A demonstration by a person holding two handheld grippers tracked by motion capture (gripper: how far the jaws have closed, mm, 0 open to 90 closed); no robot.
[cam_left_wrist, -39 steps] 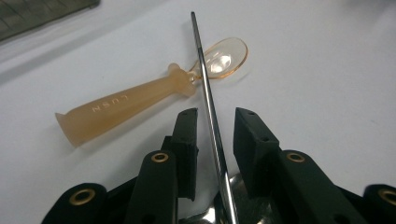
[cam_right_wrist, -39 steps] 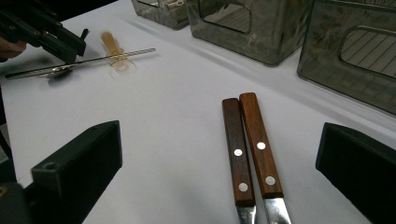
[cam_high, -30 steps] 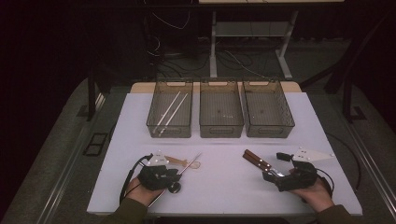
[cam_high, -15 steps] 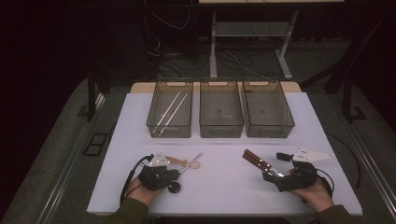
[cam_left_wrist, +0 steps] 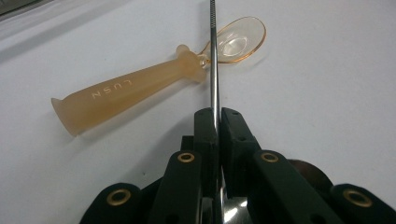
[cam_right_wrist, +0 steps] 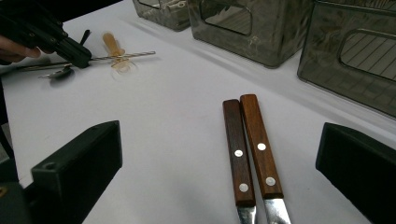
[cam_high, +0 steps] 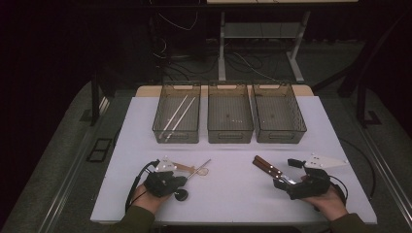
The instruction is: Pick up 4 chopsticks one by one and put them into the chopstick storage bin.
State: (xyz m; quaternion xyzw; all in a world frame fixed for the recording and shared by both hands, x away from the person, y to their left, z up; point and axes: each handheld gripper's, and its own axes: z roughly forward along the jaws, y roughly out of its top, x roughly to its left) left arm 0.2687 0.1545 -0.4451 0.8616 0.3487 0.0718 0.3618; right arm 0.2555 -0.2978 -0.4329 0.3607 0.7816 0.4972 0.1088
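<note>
Metal rod [cam_left_wrist: 214,56], thin and bright, sits pinched between the jaws of my left gripper [cam_left_wrist: 217,122]; those jaws have just been closing and now press on it from both sides. In the left gripper view it runs straight up the middle of the frame, crossing over the neck of a translucent orange spoon [cam_left_wrist: 140,88] that lies on the white table [cam_left_wrist: 327,84], its handle reaching toward the left edge. That view shows raised lettering on the spoon's handle and fine ridging near the rod's upper end, which the high view is too small to give. From the high view I see my left gripper at the lower left, the rod slanting up and right from it.

My right gripper [cam_right_wrist: 219,186] stands wide open, jaws at either side of its own view, with two wooden-handled knives [cam_right_wrist: 250,144] side by side between them, untouched. Rivets show on each handle here.

Three grey bins [cam_high: 230,114] line the table's far side in the high view; the leftmost holds two pale sticks [cam_high: 177,115].
</note>
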